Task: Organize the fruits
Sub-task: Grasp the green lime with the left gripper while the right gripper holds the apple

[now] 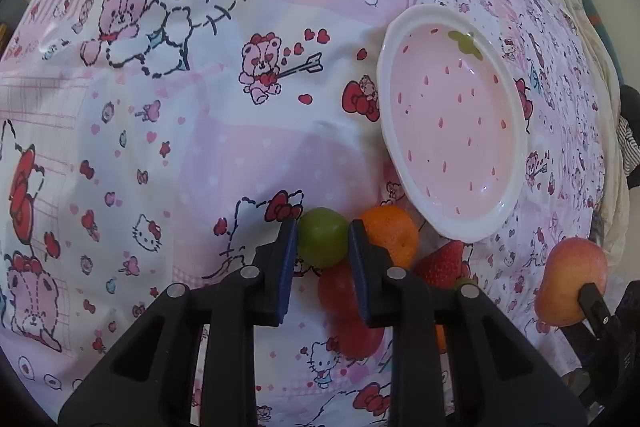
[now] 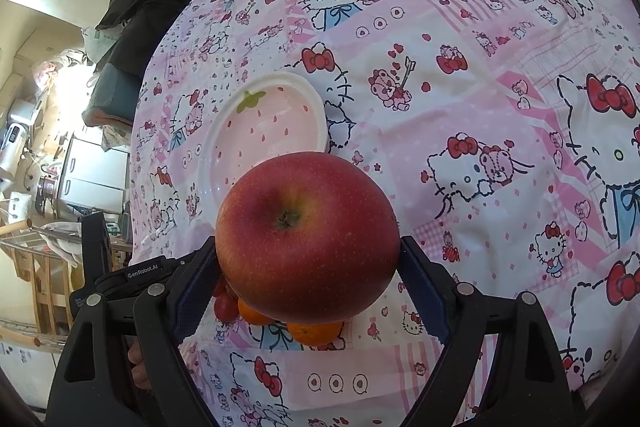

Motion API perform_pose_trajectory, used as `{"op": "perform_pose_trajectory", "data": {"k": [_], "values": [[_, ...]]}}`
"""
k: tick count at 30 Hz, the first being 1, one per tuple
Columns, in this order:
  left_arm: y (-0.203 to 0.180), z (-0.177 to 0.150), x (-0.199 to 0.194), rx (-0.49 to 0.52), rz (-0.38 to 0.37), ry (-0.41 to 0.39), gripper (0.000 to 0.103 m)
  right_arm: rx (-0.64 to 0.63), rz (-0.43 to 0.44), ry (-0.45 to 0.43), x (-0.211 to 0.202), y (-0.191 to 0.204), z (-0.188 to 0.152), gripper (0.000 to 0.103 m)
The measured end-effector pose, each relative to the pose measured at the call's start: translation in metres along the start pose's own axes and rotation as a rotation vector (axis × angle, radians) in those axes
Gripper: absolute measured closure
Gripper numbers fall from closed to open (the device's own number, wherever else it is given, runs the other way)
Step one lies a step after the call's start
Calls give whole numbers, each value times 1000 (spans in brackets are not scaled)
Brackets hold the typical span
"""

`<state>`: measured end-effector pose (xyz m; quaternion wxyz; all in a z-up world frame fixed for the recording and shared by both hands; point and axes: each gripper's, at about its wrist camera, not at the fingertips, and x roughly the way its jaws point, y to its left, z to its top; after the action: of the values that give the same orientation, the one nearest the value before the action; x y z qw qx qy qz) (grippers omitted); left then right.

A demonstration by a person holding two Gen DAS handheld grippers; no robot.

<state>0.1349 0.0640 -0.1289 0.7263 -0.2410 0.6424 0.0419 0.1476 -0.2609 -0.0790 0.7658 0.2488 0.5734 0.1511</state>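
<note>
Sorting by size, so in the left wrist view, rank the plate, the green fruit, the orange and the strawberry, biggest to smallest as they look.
1. plate
2. orange, partly hidden behind a jaw
3. green fruit, close to the orange; held nearer the camera, so unsure
4. strawberry, partly hidden

**Two wrist views over the cloth**

Looking steeply down from the left wrist, close over the patterned cloth (image 1: pixel 160 147), facing the pink plate (image 1: pixel 452 123). Looking down from the right wrist, nearer the cloth's edge, facing the plate (image 2: pixel 264 131) from another side. Sharing plate, cloth, the red apple (image 1: pixel 572 283) (image 2: pixel 308 239).
</note>
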Motion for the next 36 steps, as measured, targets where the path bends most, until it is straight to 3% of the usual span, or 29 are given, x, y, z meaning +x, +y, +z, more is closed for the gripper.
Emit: {"op": "perform_pose_trajectory", "data": {"k": [9, 12, 14, 19, 31, 33, 36], "values": [[6, 6, -26, 17, 35, -66, 81, 2, 2, 2, 0, 0, -1, 15], [14, 12, -20, 0, 66, -41, 80, 0, -3, 4, 1, 0, -2, 15], [13, 14, -15, 7, 81, -16, 69, 0, -6, 6, 2, 0, -2, 15], [-1, 11, -10, 67, 127, -31, 59, 3, -13, 7, 3, -2, -3, 15], [-25, 12, 7, 154, 159, -50, 61, 11, -9, 7, 1, -2, -2, 15], [-22, 12, 8, 138, 141, -48, 61, 10, -8, 6, 1, -1, -1, 15], [-13, 8, 9, 93, 70, -30, 71, 7, -17, 9, 2, -2, -2, 15]]}}
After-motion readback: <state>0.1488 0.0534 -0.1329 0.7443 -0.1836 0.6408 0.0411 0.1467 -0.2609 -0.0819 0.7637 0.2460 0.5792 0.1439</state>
